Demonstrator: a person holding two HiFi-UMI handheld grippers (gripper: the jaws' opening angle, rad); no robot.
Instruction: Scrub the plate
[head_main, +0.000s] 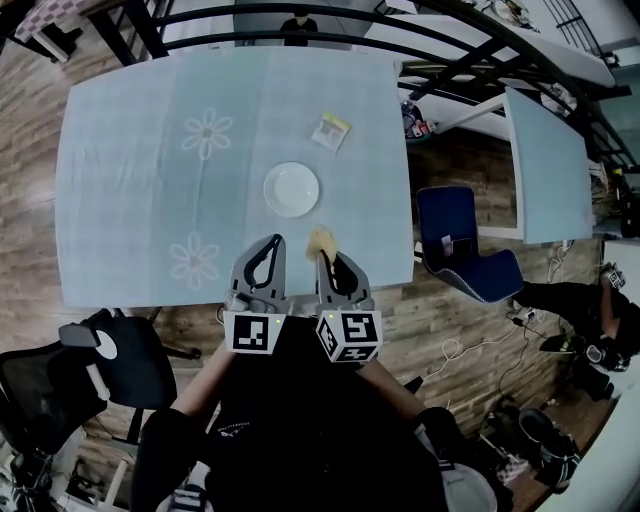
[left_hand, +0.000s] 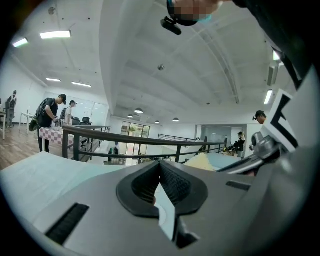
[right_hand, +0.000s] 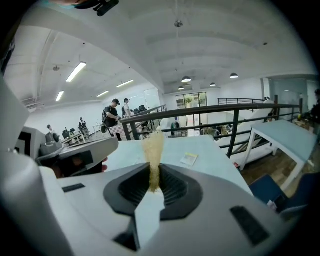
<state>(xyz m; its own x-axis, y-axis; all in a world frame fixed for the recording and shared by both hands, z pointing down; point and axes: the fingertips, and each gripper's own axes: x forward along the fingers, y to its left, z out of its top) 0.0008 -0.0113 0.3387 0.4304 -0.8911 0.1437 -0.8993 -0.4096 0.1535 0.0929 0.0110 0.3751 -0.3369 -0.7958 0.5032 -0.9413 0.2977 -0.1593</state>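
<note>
A small white plate (head_main: 291, 189) lies near the middle of the pale blue table (head_main: 130, 200). Both grippers hover at the table's near edge, below the plate. My right gripper (head_main: 322, 250) is shut on a yellow sponge (head_main: 321, 240), which sticks up from between the jaws in the right gripper view as a thin yellow sponge (right_hand: 152, 155). My left gripper (head_main: 271, 243) is shut with nothing between its jaws. In the left gripper view the left gripper (left_hand: 160, 172) points level over the table, and the sponge (left_hand: 200, 162) shows to its right.
A small printed packet (head_main: 331, 130) lies on the table beyond the plate. A black railing (head_main: 300, 25) runs behind the table. A blue chair (head_main: 462, 245) stands at the right, a black chair (head_main: 70, 375) at the lower left. A second table (head_main: 545, 165) is far right.
</note>
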